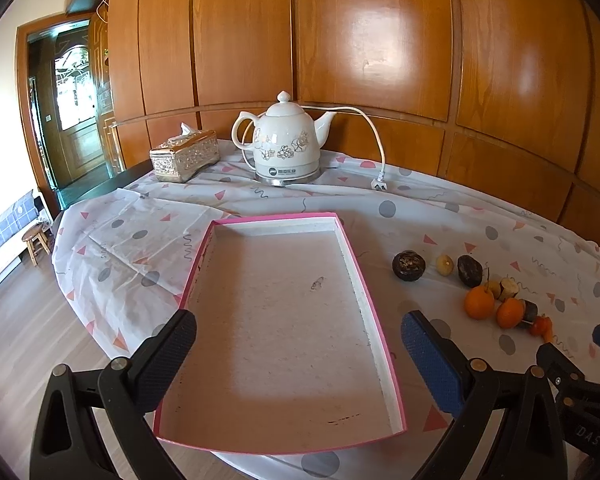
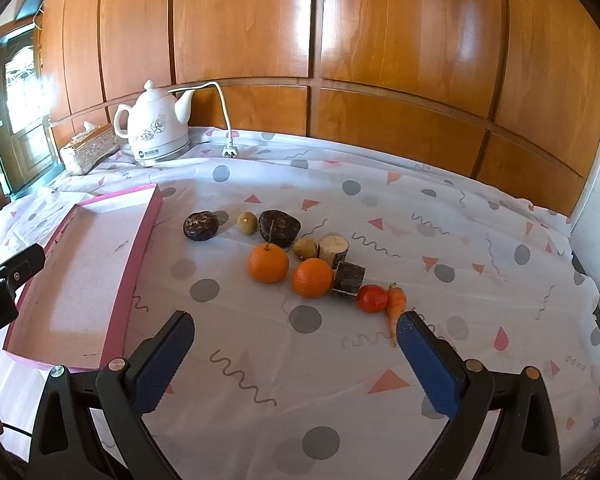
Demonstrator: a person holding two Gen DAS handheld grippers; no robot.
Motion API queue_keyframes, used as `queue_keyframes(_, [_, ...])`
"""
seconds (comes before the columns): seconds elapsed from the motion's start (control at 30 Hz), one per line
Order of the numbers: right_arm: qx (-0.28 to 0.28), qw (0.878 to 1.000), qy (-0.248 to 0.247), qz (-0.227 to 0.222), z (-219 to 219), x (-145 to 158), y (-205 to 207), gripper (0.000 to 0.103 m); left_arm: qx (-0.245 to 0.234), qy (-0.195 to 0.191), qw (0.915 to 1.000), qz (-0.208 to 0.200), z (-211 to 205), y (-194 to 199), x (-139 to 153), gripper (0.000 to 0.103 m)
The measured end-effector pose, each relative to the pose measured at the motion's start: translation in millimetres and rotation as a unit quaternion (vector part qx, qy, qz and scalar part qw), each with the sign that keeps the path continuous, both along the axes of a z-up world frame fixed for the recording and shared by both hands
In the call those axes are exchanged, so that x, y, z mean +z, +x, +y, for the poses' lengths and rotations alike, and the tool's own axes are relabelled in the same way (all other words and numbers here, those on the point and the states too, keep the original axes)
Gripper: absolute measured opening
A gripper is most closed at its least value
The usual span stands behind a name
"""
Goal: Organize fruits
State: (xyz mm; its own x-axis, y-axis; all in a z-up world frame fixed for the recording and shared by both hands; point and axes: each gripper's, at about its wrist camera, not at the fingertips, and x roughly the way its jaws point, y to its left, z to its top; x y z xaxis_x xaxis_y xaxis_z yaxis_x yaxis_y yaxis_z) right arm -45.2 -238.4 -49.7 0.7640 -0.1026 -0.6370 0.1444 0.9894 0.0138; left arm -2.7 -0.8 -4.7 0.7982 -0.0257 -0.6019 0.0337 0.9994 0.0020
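Observation:
A shallow pink-rimmed tray (image 1: 380, 320) lies empty on the patterned tablecloth; it also shows at the left of the right wrist view (image 2: 140, 232). To its right lies a loose line of items: two oranges (image 2: 268, 263) (image 2: 312, 277), two dark wrinkled fruits (image 2: 200, 225) (image 2: 279, 227), two small yellowish fruits (image 2: 247, 222), two wood-like chunks (image 2: 333, 249), a tomato (image 2: 372, 298) and a small carrot (image 2: 396, 307). My left gripper (image 1: 298, 344) is open over the tray's near end. My right gripper (image 2: 294, 344) is open and empty, in front of the oranges.
A white floral electric kettle (image 1: 284, 144) with its loose cord and plug (image 1: 380, 186) stands at the back of the table beside a gold tissue box (image 1: 185, 155). Wooden wall panels rise behind. The table's left edge drops to the floor, where a small stool (image 1: 36, 240) stands.

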Motion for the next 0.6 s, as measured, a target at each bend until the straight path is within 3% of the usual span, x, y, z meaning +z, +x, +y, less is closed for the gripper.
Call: queue_keyframes(0.6, [0.012,1.0,-0.015,-0.006,4.7,0.9,-0.3,0.103,-0.01,-0.014,0.9998,0.007,0.3,1.6,-4.6,0.103])
